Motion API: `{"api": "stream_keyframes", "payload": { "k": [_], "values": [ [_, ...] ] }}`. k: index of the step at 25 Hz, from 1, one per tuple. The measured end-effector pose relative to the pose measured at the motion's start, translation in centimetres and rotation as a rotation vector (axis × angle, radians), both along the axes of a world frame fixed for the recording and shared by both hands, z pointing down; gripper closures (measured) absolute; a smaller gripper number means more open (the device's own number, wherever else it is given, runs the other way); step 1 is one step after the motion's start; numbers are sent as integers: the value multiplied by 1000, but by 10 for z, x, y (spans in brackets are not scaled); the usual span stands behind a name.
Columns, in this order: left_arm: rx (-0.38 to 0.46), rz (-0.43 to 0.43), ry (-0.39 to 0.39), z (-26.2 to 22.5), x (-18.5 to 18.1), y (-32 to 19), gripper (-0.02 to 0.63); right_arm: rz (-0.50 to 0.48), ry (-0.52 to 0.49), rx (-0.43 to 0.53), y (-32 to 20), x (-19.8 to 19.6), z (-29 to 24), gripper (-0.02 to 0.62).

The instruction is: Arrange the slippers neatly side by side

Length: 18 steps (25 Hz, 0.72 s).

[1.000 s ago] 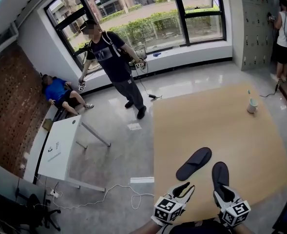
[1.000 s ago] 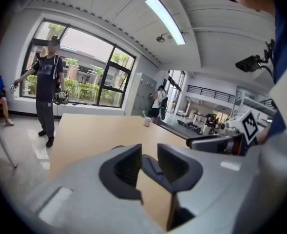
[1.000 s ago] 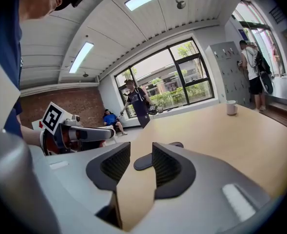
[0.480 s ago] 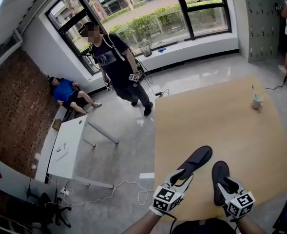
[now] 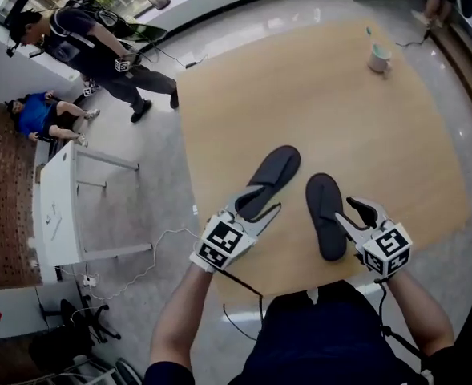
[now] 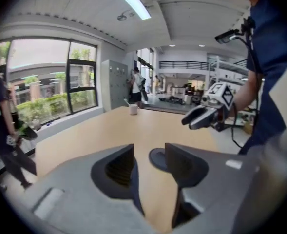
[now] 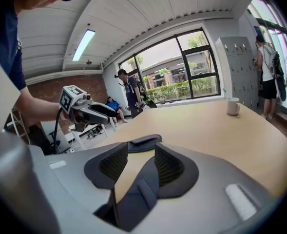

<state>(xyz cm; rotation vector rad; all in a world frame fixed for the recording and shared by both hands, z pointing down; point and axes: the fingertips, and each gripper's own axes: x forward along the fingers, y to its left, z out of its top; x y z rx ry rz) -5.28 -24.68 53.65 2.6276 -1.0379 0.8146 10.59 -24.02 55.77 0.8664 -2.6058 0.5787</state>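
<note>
Both grippers have come forward and down to the slippers since a second ago, and their fingers have just been opening. Your view has also tipped steeply down over them.

The left slipper (image 5: 269, 181) lies askew on the worktop (image 5: 396, 135), toe slanting toward its mate and heel swung out to your left. The right slipper (image 5: 325, 219) lies nearly straight, just beside it and a little closer to you. The toes converge while the heels stand apart, so the pair is not yet parallel.

That is likely why your left gripper (image 5: 260, 203) sits at the skewed heel, which is the end to swing inward. Its fingers are spread and pinch nothing; in the left gripper view only bare worktop and a dark slipper edge show past the gap.

Your right gripper (image 5: 349, 211) hangs just beside the straight slipper's outer edge, fingers likewise apart and empty, with that slipper's strap showing beyond them. It seems placed to steady or nudge that one.

A cup (image 5: 379, 57) stands well apart at the far corner, out of the way.
</note>
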Motion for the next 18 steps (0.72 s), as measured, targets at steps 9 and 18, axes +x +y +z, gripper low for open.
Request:
{"api": "stream_keyframes", "payload": {
  "k": [9, 18],
  "values": [
    [-151, 338, -316, 95, -13, -6, 342, -181, 110, -26, 19, 5, 50, 357],
    [-185, 704, -737, 147, -38, -5, 247, -513, 375, 57, 38, -12, 88, 290]
  ]
}}
